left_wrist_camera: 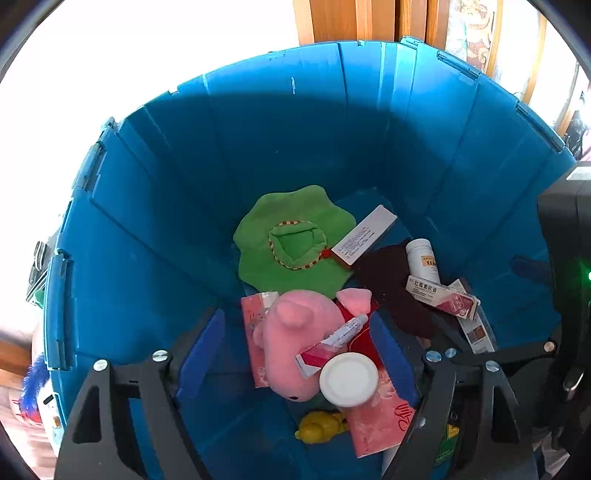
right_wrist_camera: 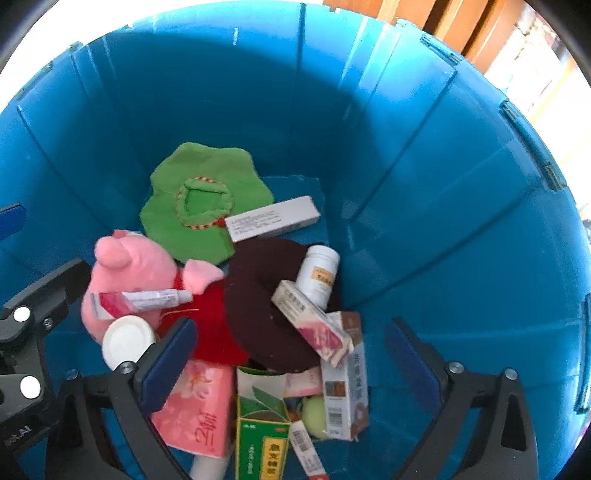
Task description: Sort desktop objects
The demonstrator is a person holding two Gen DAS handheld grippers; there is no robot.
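Both grippers hang over a deep blue bin (left_wrist_camera: 155, 192) (right_wrist_camera: 424, 155) with sorted objects on its floor. In it lie a pink pig plush (left_wrist_camera: 295, 343) (right_wrist_camera: 133, 269), a green plush hat (left_wrist_camera: 291, 236) (right_wrist_camera: 199, 195), a dark brown cloth (left_wrist_camera: 391, 288) (right_wrist_camera: 258, 302), a white pill bottle (left_wrist_camera: 421, 258) (right_wrist_camera: 317, 275), a white jar (left_wrist_camera: 349, 378) (right_wrist_camera: 127, 339), an ointment tube (left_wrist_camera: 332, 343) (right_wrist_camera: 140, 301) and several medicine boxes (left_wrist_camera: 439, 295) (right_wrist_camera: 314, 325). My left gripper (left_wrist_camera: 299, 354) is open and empty above the pig. My right gripper (right_wrist_camera: 291, 365) is open and empty above the boxes.
A pink tissue pack (right_wrist_camera: 195, 410) (left_wrist_camera: 376, 421), a green box (right_wrist_camera: 262, 428) and a yellow toy (left_wrist_camera: 321, 424) lie at the near side of the bin. The right gripper's body (left_wrist_camera: 565, 258) stands close beside my left one. Wooden furniture (left_wrist_camera: 362, 20) rises behind the bin.
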